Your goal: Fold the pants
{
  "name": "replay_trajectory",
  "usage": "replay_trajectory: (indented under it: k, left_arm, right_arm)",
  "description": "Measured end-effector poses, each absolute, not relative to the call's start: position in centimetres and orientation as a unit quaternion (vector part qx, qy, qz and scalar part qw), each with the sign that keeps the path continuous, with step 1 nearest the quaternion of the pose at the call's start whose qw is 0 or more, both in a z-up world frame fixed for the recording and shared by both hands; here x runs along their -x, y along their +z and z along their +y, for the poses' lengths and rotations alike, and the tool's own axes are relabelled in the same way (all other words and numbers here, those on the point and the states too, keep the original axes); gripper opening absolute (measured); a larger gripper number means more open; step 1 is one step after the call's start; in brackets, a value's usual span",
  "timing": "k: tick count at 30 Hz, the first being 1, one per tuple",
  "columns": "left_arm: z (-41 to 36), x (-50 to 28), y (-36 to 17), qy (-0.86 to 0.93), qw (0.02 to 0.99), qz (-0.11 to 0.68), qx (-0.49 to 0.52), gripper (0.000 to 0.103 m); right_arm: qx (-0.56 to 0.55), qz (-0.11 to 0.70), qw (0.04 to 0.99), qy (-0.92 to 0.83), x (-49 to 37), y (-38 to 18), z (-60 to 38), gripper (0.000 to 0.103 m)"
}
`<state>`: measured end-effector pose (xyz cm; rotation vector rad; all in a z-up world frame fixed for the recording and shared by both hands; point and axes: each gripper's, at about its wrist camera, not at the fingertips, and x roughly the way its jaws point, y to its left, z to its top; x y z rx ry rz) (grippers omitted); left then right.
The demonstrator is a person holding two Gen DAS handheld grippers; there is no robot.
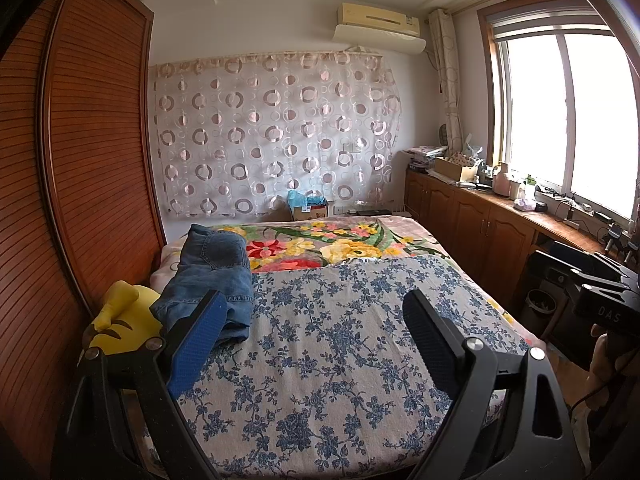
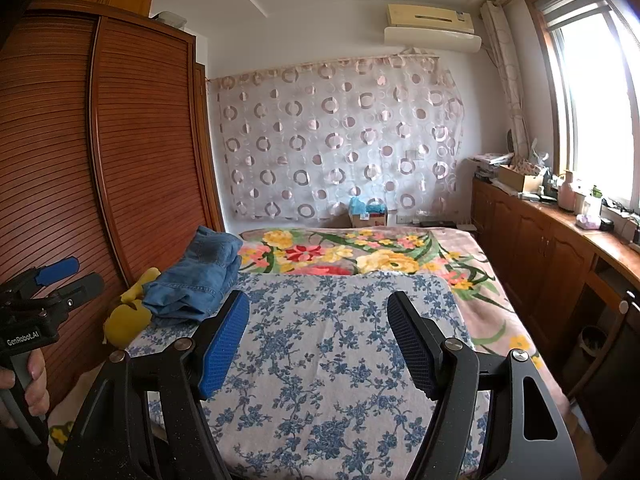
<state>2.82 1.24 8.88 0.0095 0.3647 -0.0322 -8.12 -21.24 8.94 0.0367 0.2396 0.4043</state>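
Blue denim pants (image 1: 212,276) lie bunched in a heap at the left side of the bed, on the edge of a blue-flowered cloth (image 1: 340,340). They also show in the right wrist view (image 2: 196,276). My left gripper (image 1: 316,312) is open and empty, held above the cloth, its left finger just in front of the pants. My right gripper (image 2: 318,312) is open and empty above the cloth, to the right of the pants. The left gripper also shows at the left edge of the right wrist view (image 2: 60,276), open.
A yellow plush toy (image 1: 120,320) lies left of the pants against a wooden slatted wardrobe (image 1: 80,160). A bright flowered blanket (image 1: 340,244) covers the far bed. Wooden cabinets (image 1: 472,216) with clutter run under the window at right. A bin (image 1: 542,304) stands on the floor.
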Motion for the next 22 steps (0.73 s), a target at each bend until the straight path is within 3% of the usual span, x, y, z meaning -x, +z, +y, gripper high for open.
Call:
replay_trajectory:
  k: [22]
  left_arm:
    - [1.17,-2.8,8.92,-0.016,0.983,0.182,-0.004,0.09]
  right_arm:
    - [-0.017,0.117,0.973,0.198,8.22,8.89,-21.09,0.073]
